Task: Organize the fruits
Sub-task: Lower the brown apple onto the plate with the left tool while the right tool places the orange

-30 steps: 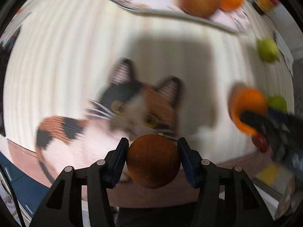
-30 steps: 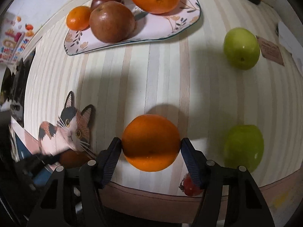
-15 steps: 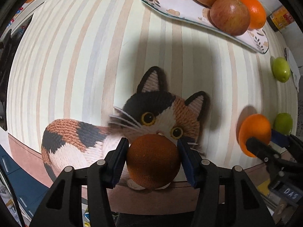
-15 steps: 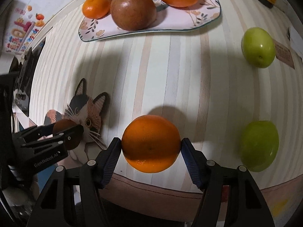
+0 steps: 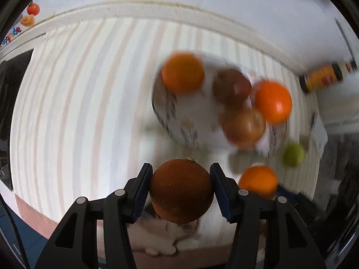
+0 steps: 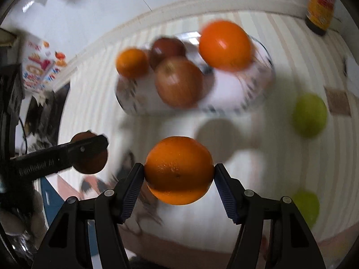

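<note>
Clearly both tools are loaded; the left gripper [image 5: 181, 189] has its blue-padded fingers [image 5: 141, 192] pressed against either side of a dark, rough-skinned orange [image 5: 181, 190], with the gap no wider than the fruit; the right gripper [image 6: 178, 180] clamps a bright orange [image 6: 178, 170] the same way, one pad on each flank. Both fruits hang above the striped tablecloth [image 5: 78, 112], short of the patterned plate [image 6: 228, 94]; on that plate sit a small orange [image 6: 132, 62], a dark red apple [image 6: 168, 48], a larger brownish-red apple [image 6: 179, 81] in front of it, and a big orange [image 6: 225, 44] toward the right end. Off the plate, two green apples [image 6: 309, 114] lie on the cloth to the right, one behind the other; a dark bottle with a yellow label [image 6: 320, 4] stands at the far edge. Much of the scene is blurred; a cat-shaped mat [image 5: 166, 239] shows only dimly under the left tool.
</note>
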